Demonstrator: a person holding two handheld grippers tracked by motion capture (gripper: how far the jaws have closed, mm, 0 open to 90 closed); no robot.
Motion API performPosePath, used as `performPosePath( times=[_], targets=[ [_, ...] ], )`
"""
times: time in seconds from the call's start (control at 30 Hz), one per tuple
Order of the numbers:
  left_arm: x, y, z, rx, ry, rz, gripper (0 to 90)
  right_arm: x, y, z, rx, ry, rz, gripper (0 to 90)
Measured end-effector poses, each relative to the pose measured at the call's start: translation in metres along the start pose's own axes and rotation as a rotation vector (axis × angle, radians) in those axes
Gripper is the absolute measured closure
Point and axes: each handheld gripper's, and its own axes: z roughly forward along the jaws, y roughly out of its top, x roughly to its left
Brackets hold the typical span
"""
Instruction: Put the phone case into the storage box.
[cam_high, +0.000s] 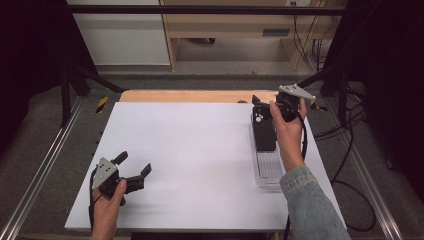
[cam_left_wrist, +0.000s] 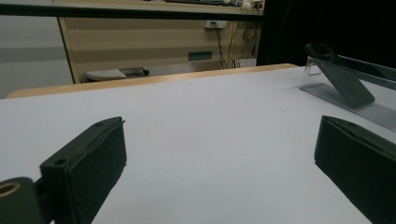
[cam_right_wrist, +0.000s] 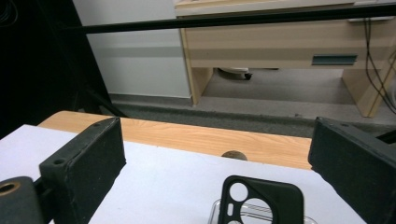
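Two grippers work my table: the right gripper (cam_high: 263, 104), jaws apart, hovers over a black phone case (cam_right_wrist: 261, 199) propped in a clear tray (cam_high: 268, 172) at the right edge. I judge the case light, flexible, best pinched by its rim. The left gripper (cam_high: 134, 165) idles, jaws apart, well apart; nothing blocks access.

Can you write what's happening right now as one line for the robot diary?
left gripper: open, idle near table's front-left | right gripper: open, above black phone case | case: leaning in clear tray, not gripped
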Motion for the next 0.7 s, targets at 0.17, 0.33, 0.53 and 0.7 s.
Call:
performPosePath(
  times=[0.17, 0.33, 0.53, 0.7],
  targets=[
    [0.005, 0.002, -0.003, 0.0, -0.007, -0.001, 2.6, -0.003, 0.001, -0.011, -0.029, -0.01, 0.019, 3.8],
    [0.008, 0.002, -0.007, 0.003, -0.005, 0.001, 2.6, -0.006, 0.002, -0.022, -0.038, -0.008, 0.015, 3.9],
    [0.011, 0.002, -0.013, 0.006, -0.002, 0.008, 2.6, -0.01, 0.005, -0.036, -0.054, 0.003, 0.013, 3.9],
    [0.013, 0.001, -0.021, 0.001, -0.007, 0.011, 2.6, -0.016, 0.006, -0.047, -0.05, 0.024, 0.004, 3.9]
  ],
)
